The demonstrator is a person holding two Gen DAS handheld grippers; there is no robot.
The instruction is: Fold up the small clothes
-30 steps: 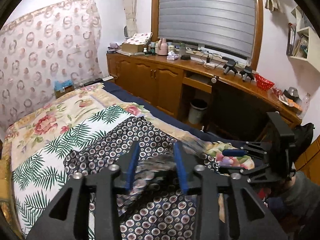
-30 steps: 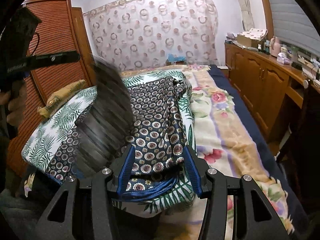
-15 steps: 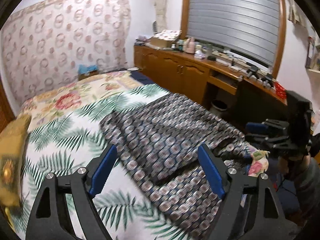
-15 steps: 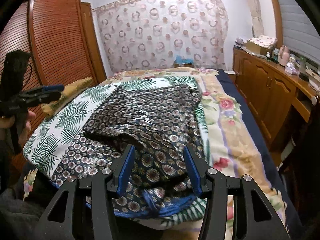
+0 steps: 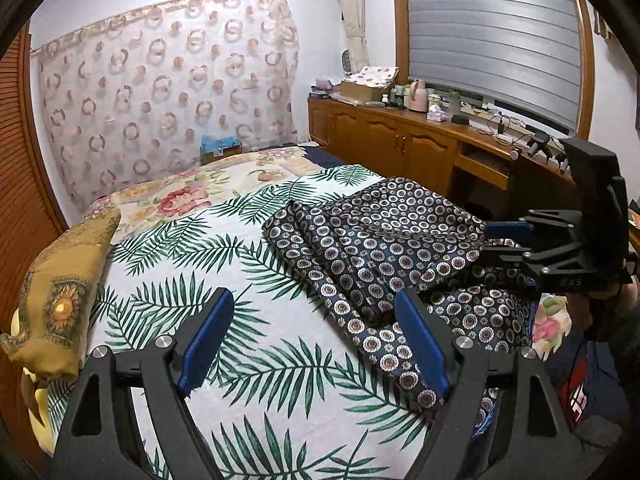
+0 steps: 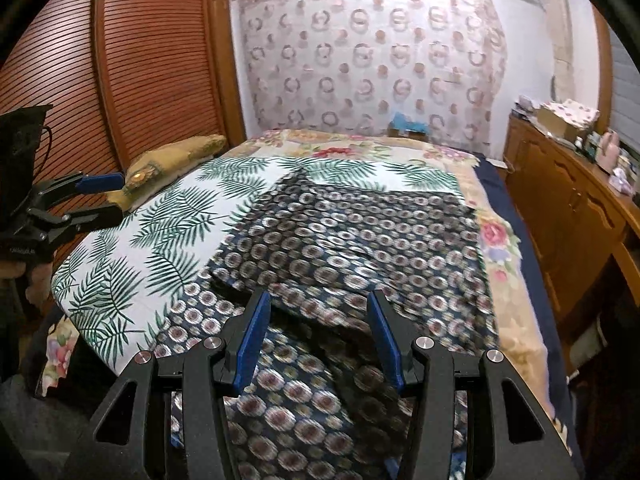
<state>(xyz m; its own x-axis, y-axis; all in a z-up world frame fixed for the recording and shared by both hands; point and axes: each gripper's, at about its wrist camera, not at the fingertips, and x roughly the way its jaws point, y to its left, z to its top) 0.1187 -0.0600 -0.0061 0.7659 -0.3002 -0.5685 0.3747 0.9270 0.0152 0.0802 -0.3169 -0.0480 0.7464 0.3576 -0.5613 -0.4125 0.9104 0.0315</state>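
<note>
A dark blue garment with small round medallion prints (image 5: pixel 384 244) lies folded over on itself on the bed's palm-leaf sheet (image 5: pixel 224 264). My left gripper (image 5: pixel 316 332) is open and empty, above the sheet by the garment's left fold edge. My right gripper (image 6: pixel 316 332) is open and empty over the garment's near end (image 6: pixel 352 248), whose hem hangs off the foot of the bed. Each gripper shows in the other's view: the right one (image 5: pixel 500 236) at the garment's far side, the left one (image 6: pixel 96 196) beside the bed's left edge.
A mustard pillow (image 5: pixel 64 280) lies at the bed's left side. A wooden cabinet and desk (image 5: pixel 420 144) with several small items run along the right wall. A slatted wardrobe (image 6: pixel 100 60) stands on the left. A patterned curtain (image 6: pixel 372 64) hangs behind the bed.
Both grippers held the garment a second ago, folded it over and let go. The left gripper opened wide and drew back to the left. The right gripper now hangs open over the near hem.
</note>
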